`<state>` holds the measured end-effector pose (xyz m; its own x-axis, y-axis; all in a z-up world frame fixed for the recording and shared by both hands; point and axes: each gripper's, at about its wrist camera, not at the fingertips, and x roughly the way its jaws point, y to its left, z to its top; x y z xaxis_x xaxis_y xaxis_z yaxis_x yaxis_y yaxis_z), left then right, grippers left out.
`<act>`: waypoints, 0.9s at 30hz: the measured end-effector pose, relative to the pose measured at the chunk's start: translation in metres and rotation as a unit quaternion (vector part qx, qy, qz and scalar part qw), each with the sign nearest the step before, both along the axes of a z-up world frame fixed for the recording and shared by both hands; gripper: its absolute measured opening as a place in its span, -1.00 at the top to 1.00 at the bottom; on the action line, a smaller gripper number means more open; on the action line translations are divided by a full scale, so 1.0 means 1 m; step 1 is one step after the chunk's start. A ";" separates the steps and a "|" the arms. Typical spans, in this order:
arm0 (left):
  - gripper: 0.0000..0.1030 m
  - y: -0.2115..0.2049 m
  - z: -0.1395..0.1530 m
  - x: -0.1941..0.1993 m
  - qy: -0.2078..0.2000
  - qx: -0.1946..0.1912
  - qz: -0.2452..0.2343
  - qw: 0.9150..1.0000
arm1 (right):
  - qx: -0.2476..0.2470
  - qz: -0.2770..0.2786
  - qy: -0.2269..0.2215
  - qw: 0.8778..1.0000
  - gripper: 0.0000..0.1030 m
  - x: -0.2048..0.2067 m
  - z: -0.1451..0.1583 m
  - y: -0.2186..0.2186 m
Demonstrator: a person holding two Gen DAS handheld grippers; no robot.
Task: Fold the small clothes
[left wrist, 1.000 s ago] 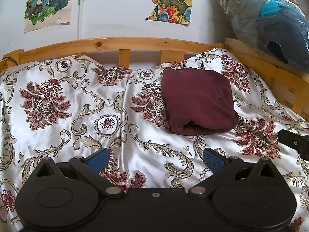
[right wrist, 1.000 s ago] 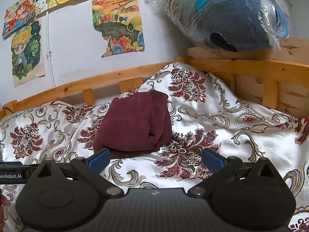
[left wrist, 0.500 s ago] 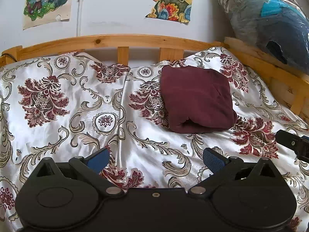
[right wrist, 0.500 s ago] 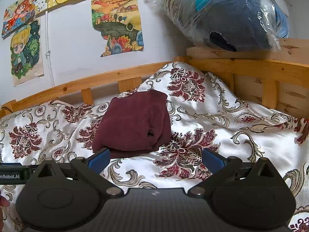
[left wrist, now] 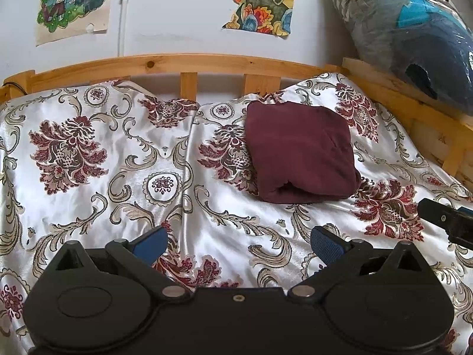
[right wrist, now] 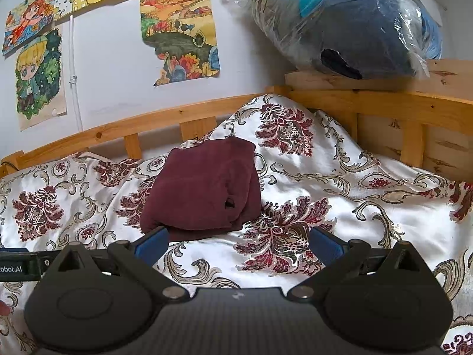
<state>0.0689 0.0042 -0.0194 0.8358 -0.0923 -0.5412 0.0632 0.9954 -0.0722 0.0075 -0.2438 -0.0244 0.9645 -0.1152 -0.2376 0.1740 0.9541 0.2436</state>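
Note:
A dark maroon garment [left wrist: 300,151] lies folded into a thick square bundle on the floral satin bedspread [left wrist: 118,159], near the far right of the bed. It also shows in the right wrist view [right wrist: 204,189]. My left gripper [left wrist: 238,244] is open and empty, held above the bedspread well short of the bundle. My right gripper [right wrist: 238,244] is open and empty, just in front of the bundle's near edge; its left fingertip [right wrist: 153,242] overlaps that edge in the view. Part of the right gripper shows at the right edge of the left wrist view [left wrist: 446,220].
A wooden bed rail [left wrist: 189,65] runs along the far side and the right side [right wrist: 384,103]. A plastic-wrapped dark bundle [right wrist: 348,26] sits on the right rail's ledge. Drawings [left wrist: 260,3] hang on the white wall. The bedspread bulges up at the far right corner [right wrist: 283,124].
Both grippers have drifted slightly back and lower, so the bundle sits a little higher in each view. The garment has not moved. Both grippers stay open.

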 end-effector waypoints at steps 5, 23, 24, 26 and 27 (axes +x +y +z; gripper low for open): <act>-0.99 -0.004 -0.001 0.000 -0.002 0.005 -0.005 1.000 | 0.000 0.000 0.001 1.000 -1.00 0.000 0.000 0.000; -0.99 -0.008 0.000 -0.004 -0.020 0.018 0.004 1.000 | -0.004 0.009 0.006 1.000 -1.00 0.003 -0.003 0.004; -0.99 -0.008 0.000 -0.004 -0.019 0.019 0.005 1.000 | -0.004 0.008 0.006 1.000 -1.00 0.004 -0.002 0.004; -0.99 -0.007 -0.001 -0.004 -0.018 0.020 0.005 1.000 | -0.004 0.008 0.006 1.000 -1.00 0.003 -0.002 0.004; -0.99 -0.008 -0.001 -0.004 -0.017 0.021 0.005 1.000 | -0.004 0.009 0.006 1.000 -1.00 0.003 -0.002 0.004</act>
<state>0.0645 -0.0034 -0.0202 0.8546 -0.0615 -0.5156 0.0542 0.9981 -0.0293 0.0109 -0.2399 -0.0269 0.9635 -0.1007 -0.2479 0.1605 0.9588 0.2343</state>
